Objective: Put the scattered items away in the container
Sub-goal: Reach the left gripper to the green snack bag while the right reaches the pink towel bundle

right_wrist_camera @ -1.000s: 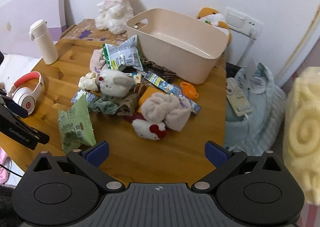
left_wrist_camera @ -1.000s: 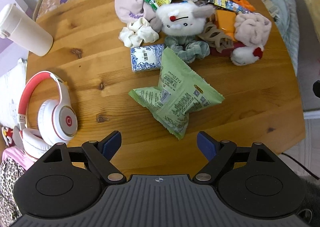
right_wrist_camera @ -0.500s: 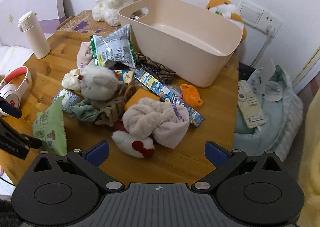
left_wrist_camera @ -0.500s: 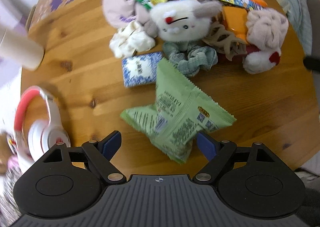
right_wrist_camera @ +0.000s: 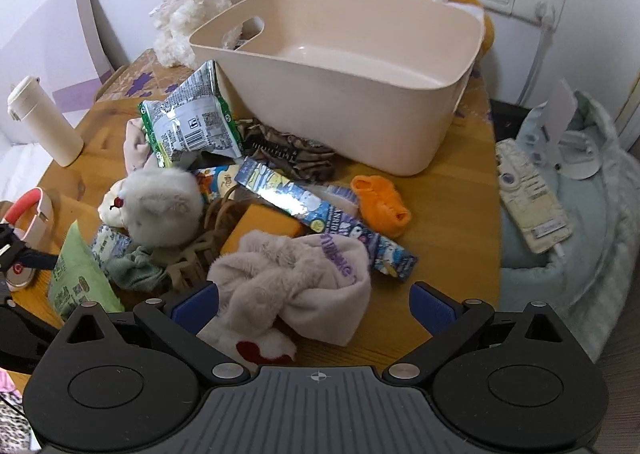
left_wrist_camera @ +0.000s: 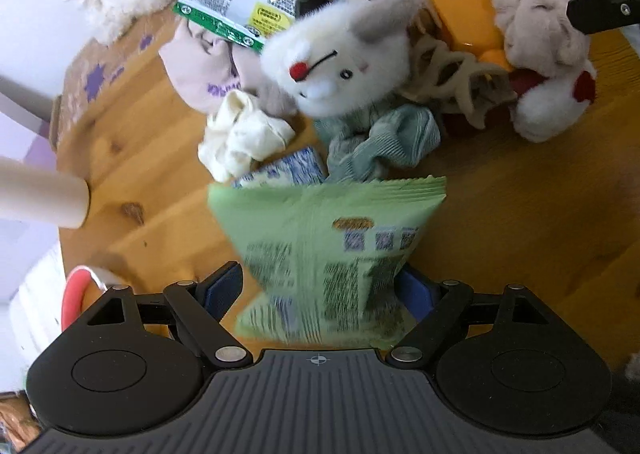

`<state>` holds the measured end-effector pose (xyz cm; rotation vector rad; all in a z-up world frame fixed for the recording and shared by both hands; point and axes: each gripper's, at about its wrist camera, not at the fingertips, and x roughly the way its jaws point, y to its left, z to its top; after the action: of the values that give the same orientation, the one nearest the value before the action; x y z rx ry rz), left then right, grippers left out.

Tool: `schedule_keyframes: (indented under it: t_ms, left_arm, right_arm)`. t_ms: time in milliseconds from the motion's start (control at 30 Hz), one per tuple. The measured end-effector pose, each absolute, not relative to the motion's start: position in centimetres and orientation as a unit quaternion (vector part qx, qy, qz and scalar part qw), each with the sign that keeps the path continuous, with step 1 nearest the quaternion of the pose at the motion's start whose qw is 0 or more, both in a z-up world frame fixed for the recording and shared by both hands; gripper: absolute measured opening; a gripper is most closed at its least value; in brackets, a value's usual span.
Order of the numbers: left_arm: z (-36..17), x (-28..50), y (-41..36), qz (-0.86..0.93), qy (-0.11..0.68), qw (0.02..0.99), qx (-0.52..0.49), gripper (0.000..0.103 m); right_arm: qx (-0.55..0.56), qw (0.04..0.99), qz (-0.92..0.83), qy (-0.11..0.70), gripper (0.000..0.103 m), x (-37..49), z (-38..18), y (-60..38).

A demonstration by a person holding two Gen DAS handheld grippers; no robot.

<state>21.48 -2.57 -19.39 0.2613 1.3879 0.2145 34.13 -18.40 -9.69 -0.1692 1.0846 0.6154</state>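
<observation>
Left tongs (left_wrist_camera: 320,290) wide, straddling green snack bag (left_wrist_camera: 332,254); right tongs (right_wrist_camera: 316,302) wide over plush headband (right_wrist_camera: 292,278); beige bin (right_wrist_camera: 344,66) looks empty.

Green snack packet (left_wrist_camera: 332,254) between the wide-spread left tongs (left_wrist_camera: 320,290), white plush bunny (left_wrist_camera: 340,58) beyond.

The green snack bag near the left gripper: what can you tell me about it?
The green bag is a crinkly, foil-like pale green packet with dark small print, square codes and a yellow oval logo, its top edge crimped. It lies on the wooden table, its lower part between the open fingers of the left gripper. Its top edge overlaps a blue-patterned packet and nears a grey-green scrunchie. Contact with the fingers is unclear.
</observation>
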Motion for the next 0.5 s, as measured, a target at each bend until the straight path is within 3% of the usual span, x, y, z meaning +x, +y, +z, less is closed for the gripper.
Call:
schedule_keyframes:
  t_ms: [433,500]
  left_arm:
    - [-21.2,22.9,0.6,0.157,0.622,0.767,0.012,0.084]
    - [-21.3,23.0,1.3,0.17,0.622,0.764,-0.012,0.083]
  right_arm:
    - [-0.032,0.793,0.291,0.534,0.101,36.2,-12.6,-17.0]
    - [-0.015,0.788,0.291,0.542,0.096,36.4,-13.1,-17.2]
